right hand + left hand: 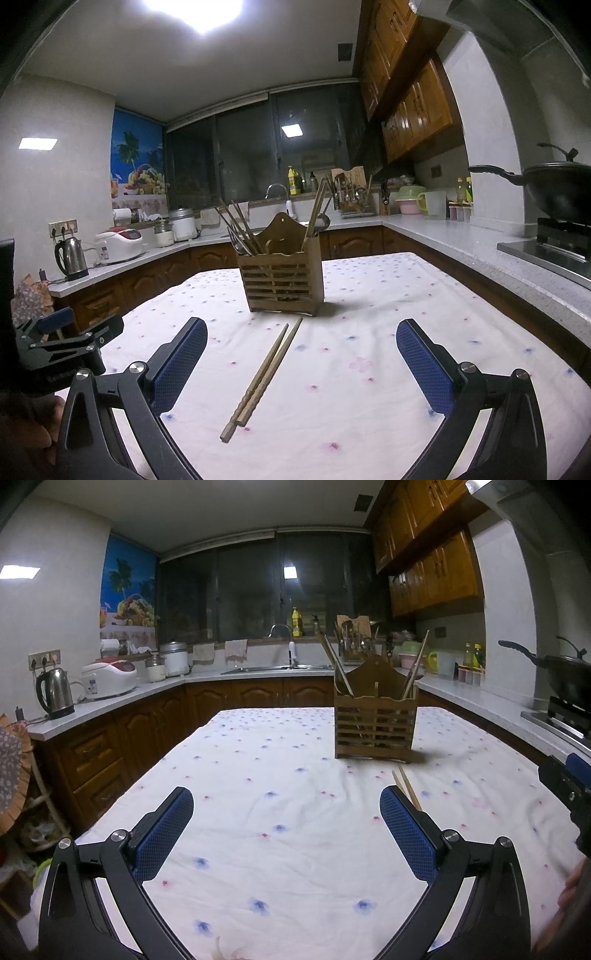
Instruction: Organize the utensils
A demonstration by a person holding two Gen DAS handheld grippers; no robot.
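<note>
Lining up for a pickup looks like the step in hand: the right gripper [301, 369], jaws spread wide and empty, faces a pair of tan wooden chopsticks [263, 380] lying side by side at lower centre of its view, ridged ends nearest, tips just short of the slatted brown wooden utensil holder [282, 282]. Next it must close across both thin sticks on the soft, wrinkled white floral tablecloth [369, 387]. The left gripper [286, 834] is wide open too, empty.
</note>
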